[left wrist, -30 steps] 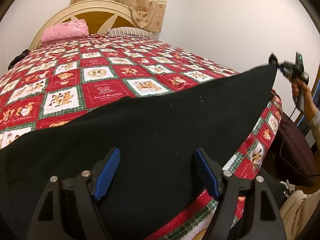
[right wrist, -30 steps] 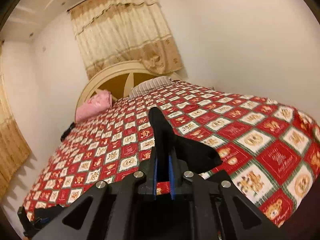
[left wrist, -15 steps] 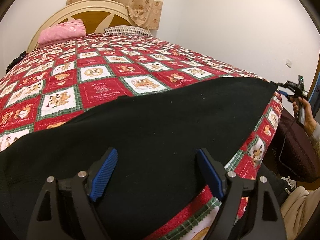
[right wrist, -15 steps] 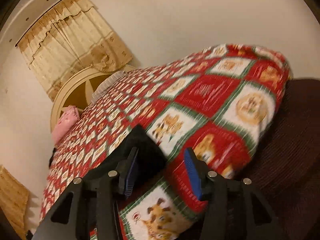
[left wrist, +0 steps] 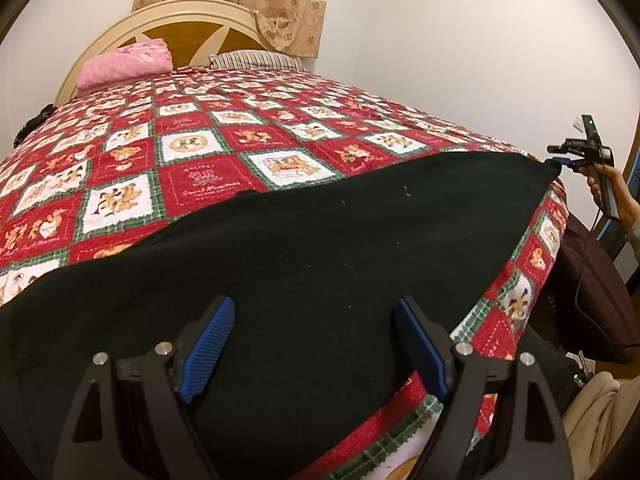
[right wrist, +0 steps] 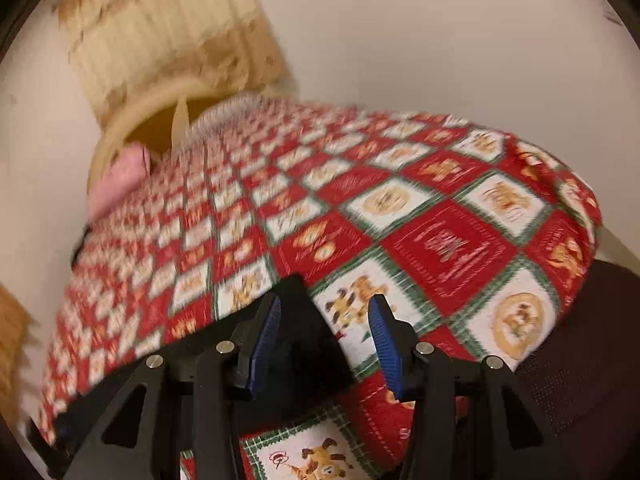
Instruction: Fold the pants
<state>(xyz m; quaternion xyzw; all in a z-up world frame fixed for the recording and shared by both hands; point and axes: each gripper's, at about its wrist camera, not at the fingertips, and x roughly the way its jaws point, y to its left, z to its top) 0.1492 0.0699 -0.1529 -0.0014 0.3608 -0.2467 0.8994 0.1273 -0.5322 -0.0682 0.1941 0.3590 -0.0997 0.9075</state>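
Observation:
Black pants point(left wrist: 300, 240) lie spread flat across the near part of a bed with a red, white and green patchwork quilt point(left wrist: 200, 176). My left gripper point(left wrist: 314, 308) hovers just over the near part of the pants, jaws wide open, nothing between them. In the left wrist view my right gripper point(left wrist: 560, 160), held by a person's hand point(left wrist: 612, 188), sits at the pants' far right corner. In the blurred right wrist view that gripper point(right wrist: 326, 304) is open. The pants' corner point(right wrist: 296, 344) lies on the quilt point(right wrist: 440, 240) by its left finger, not pinched.
A pink pillow point(left wrist: 124, 62) and a striped pillow point(left wrist: 256, 60) rest against the cream headboard point(left wrist: 192, 12), under a beige curtain. A dark brown cushioned seat point(left wrist: 592, 292) stands off the bed's right edge. A white wall runs along the far side.
My right gripper opened and let go of the pants' corner, which dropped from mid-air flat onto the quilt. The right gripper sank and swung. The left gripper stayed put.

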